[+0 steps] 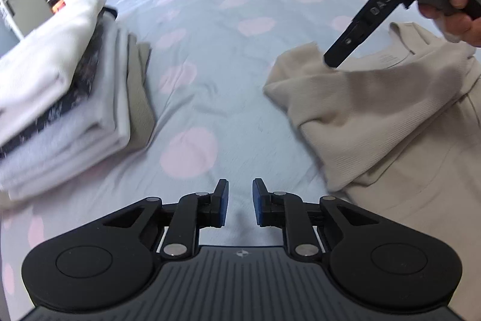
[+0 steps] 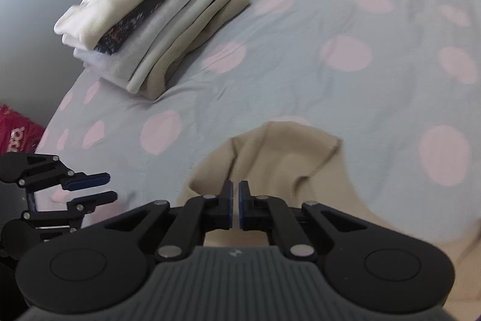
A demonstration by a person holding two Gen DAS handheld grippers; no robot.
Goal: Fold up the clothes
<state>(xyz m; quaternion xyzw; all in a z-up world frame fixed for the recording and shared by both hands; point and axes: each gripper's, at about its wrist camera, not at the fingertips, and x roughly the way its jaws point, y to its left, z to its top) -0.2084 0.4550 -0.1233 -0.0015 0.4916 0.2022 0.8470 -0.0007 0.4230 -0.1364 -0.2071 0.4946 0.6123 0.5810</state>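
Left tongs [image 1: 240, 202] hang released over the spotted bed [image 1: 228, 20], the beige top [image 1: 375, 116] lying to their right. Right tongs [image 2: 236, 205] are clenched, empty, just above its bunched sleeve. Folded stack [image 2: 156, 14] sits well apart.

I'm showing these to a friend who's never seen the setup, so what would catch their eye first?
Probably the grey bedspread with big pink dots that fills both views. Next, the neat stack of folded white, grey and beige clothes near its left edge, and the rumpled beige ribbed knit top lying unfolded on the right. The black right claw sits shut at that top's sleeve, while the left claw hangs slightly open over bare bedspread.
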